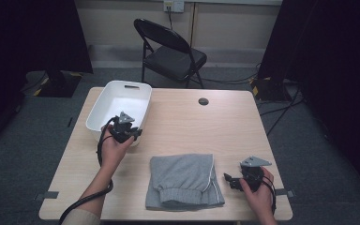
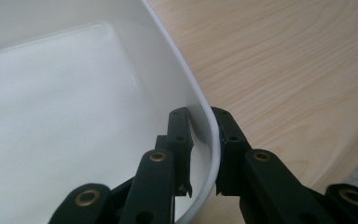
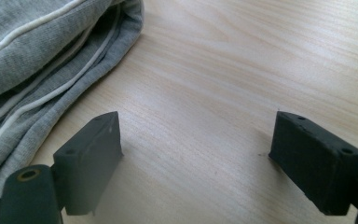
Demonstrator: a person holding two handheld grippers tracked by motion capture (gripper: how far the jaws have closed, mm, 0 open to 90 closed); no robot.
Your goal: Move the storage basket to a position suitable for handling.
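A white plastic bin (image 1: 104,96) stands at the table's back left. My left gripper (image 1: 124,132) is shut on the bin's near right rim: in the left gripper view (image 2: 204,119) one jaw sits inside the wall (image 2: 74,116) and the other outside, both pressing on it. A folded grey garment (image 1: 183,180) with white piping lies at the front middle of the table. My right gripper (image 1: 230,181) rests low over the wood just right of the garment (image 3: 37,56), and its jaws (image 3: 196,140) stand wide open with nothing between them.
The light wooden table (image 1: 215,126) has a round cable hole (image 1: 203,101) near its back edge. A black folding chair (image 1: 173,51) stands behind the table. Cables run over the floor at the right.
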